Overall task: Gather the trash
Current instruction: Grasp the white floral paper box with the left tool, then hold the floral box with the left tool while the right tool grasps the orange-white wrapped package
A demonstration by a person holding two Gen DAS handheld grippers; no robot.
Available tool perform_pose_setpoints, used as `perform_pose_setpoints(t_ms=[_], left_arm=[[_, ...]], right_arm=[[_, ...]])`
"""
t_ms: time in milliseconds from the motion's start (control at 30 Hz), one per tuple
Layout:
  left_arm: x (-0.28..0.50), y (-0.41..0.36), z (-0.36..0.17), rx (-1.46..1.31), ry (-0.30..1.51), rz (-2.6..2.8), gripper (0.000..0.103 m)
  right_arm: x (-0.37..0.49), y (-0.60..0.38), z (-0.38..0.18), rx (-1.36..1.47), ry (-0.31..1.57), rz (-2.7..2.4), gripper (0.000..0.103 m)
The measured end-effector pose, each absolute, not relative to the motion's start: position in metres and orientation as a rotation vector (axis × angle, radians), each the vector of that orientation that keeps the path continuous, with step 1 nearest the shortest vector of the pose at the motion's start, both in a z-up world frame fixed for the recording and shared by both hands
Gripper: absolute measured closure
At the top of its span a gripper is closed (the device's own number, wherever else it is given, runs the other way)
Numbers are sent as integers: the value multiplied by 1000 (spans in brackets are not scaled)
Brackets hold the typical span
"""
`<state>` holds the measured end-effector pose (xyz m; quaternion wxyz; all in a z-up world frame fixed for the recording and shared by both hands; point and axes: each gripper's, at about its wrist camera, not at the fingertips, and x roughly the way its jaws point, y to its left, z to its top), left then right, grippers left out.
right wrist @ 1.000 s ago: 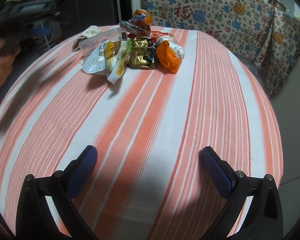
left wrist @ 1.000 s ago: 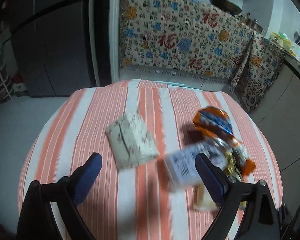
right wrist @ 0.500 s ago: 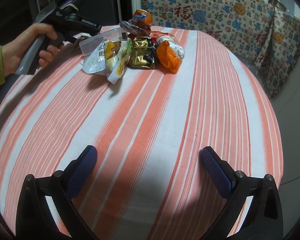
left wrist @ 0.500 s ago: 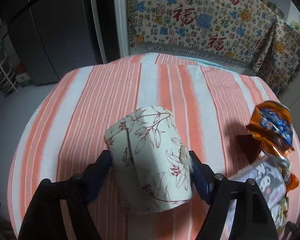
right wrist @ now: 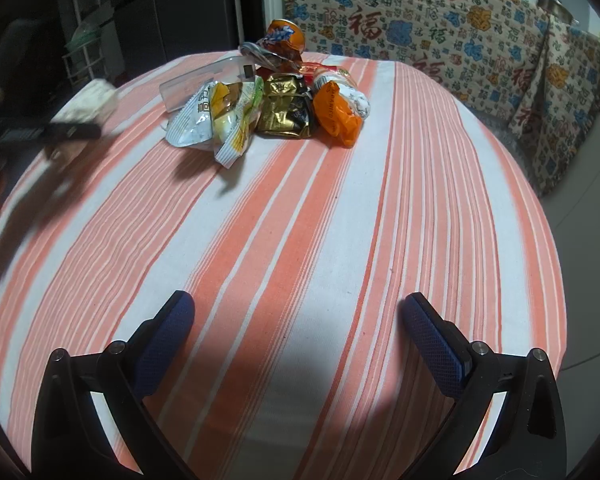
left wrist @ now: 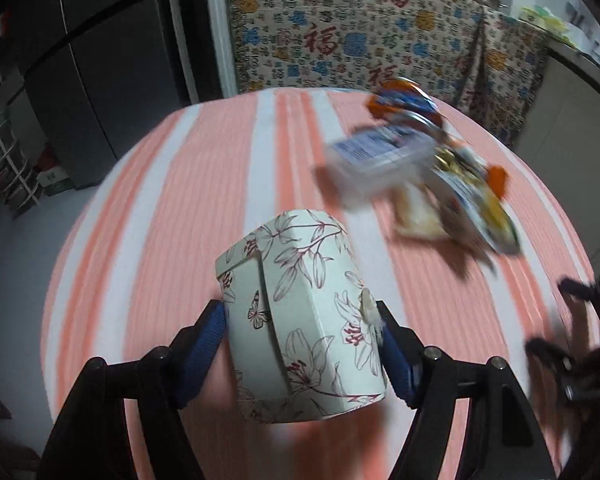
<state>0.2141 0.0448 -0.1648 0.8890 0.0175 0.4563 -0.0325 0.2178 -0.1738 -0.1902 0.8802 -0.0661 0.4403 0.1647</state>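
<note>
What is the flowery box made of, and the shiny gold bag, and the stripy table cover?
The flowery box looks like matte printed cardboard: flat panels, sharp folds. The gold bag looks like crinkled foil or metallised plastic, since it glints. The stripy cover looks like woven cloth, with a fine ribbed weave and no shine.

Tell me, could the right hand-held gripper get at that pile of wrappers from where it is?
Probably yes. The right hand-held gripper is open and empty, and only bare striped tablecloth lies between it and the wrappers. It would need to move forward.
</note>
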Motion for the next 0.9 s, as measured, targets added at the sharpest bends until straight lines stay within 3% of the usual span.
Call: perform_pose_setpoints(t_ms=[200, 367, 733, 900], left_arm=[[192, 10, -184, 8, 957, -81, 24], [191, 6, -193, 33, 918, -35, 13], [188, 10, -195, 30, 915, -39, 12], [188, 10, -195, 31, 915, -39, 12]], right_arm=[[217, -174, -190, -138, 917, 344, 0], [218, -174, -190, -136, 911, 349, 0], [223, -176, -190, -124, 914, 362, 0], [243, -207, -182, 46, 895, 326, 1]])
